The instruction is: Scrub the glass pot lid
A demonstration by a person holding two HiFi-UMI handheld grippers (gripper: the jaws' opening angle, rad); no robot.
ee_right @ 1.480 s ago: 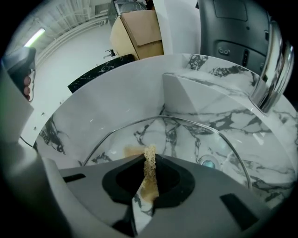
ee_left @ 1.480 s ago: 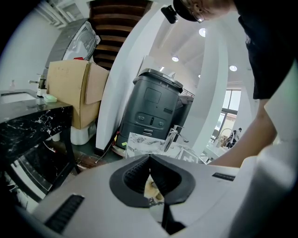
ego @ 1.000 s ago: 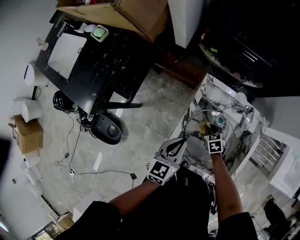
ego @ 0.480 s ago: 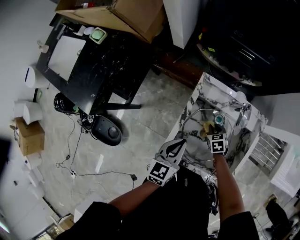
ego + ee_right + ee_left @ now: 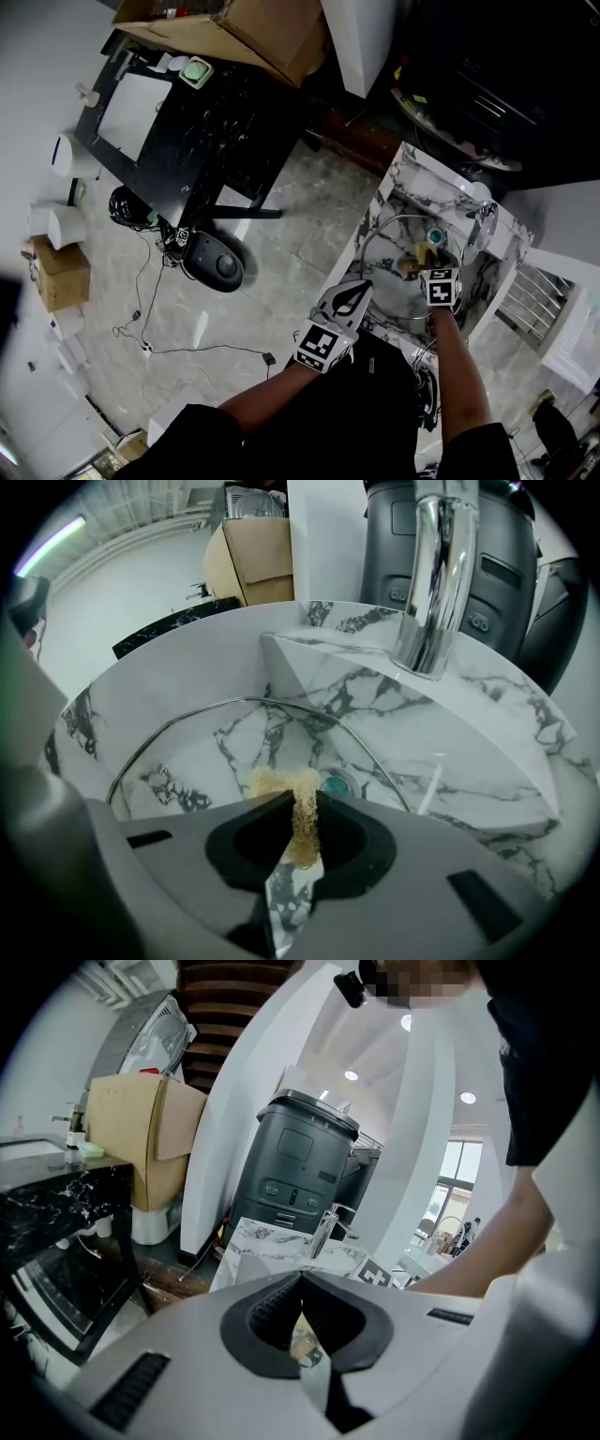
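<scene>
Lid (image 5: 216,752) is leaning tilted inside the sink (image 5: 487,761), its metal rim arcing in front of the drain (image 5: 336,784) and below the faucet (image 5: 436,574). We are judging it stiff, weighty for so thin a thing, breakable against the marble, and slippery once wet. So the rim is offering the safest hold, and the clear pane is better left for scrubbing alone. We are keeping the left gripper's (image 5: 359,283) jaws closed at the rim's near edge, apparently pinching it, though the glass there is hard to make out. We are clamping the right gripper's (image 5: 300,803) jaws on a tan sponge (image 5: 281,782), which seems pressed against the pane just before the drain. We are expecting light pressure to suffice.
</scene>
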